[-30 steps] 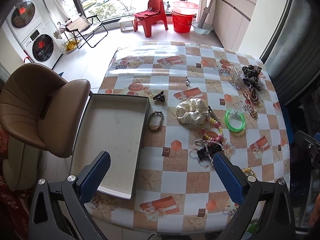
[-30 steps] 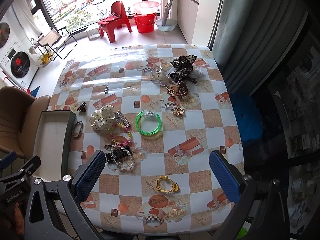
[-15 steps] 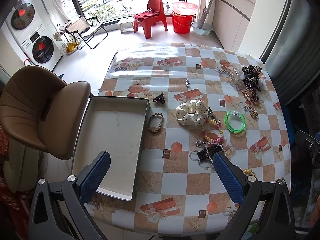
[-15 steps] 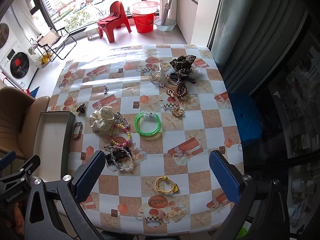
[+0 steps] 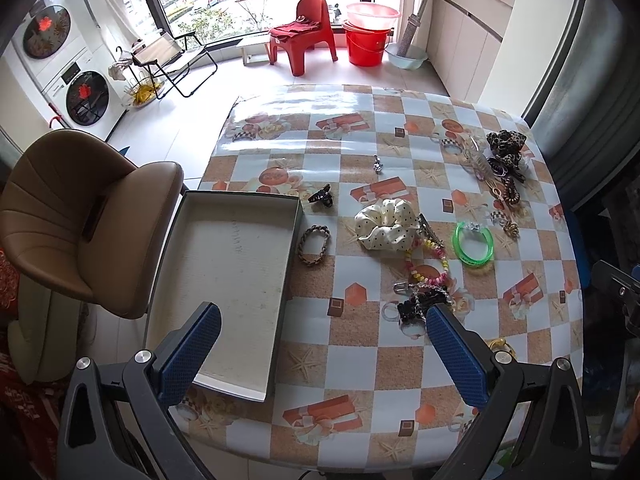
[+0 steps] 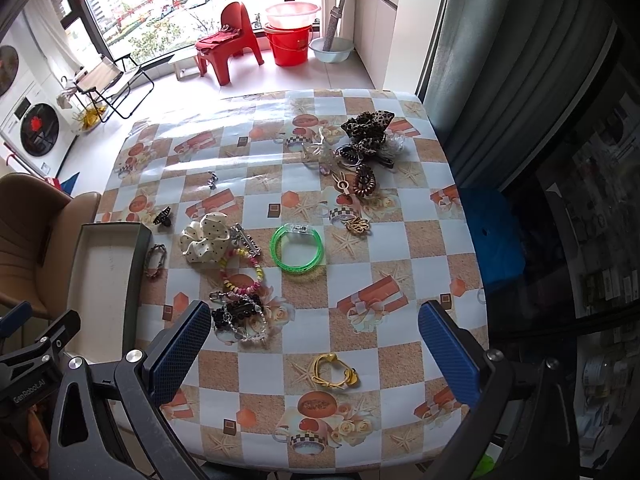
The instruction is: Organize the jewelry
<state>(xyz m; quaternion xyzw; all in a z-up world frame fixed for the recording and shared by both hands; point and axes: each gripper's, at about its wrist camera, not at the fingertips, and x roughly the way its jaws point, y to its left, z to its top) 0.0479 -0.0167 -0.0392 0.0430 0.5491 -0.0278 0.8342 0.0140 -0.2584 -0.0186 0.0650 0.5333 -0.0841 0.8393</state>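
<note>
An empty grey tray (image 5: 224, 280) (image 6: 100, 276) lies at the table's left edge. Beside it rest a braided brown bracelet (image 5: 314, 245) (image 6: 155, 260) and a black claw clip (image 5: 321, 197). Further right lie a cream polka-dot scrunchie (image 5: 386, 224) (image 6: 205, 238), a pastel bead bracelet (image 5: 426, 264), a green bangle (image 5: 473, 243) (image 6: 297, 247) and a black beaded piece (image 5: 418, 307) (image 6: 236, 314). A gold bracelet (image 6: 334, 371) lies near the front. My left gripper (image 5: 320, 354) hangs open above the tray's near corner. My right gripper (image 6: 314, 354) hangs open above the gold bracelet, holding nothing.
A pile with a leopard scrunchie (image 6: 366, 127), hair ties and clips sits at the far right. A brown chair (image 5: 76, 220) stands left of the table. A red stool (image 5: 304, 40), red bucket (image 5: 368, 42) and washing machines (image 5: 68, 76) are beyond.
Both views have slid slightly: the table contents sit a little lower and nearer in the frames. No object has moved and both grippers stay open.
</note>
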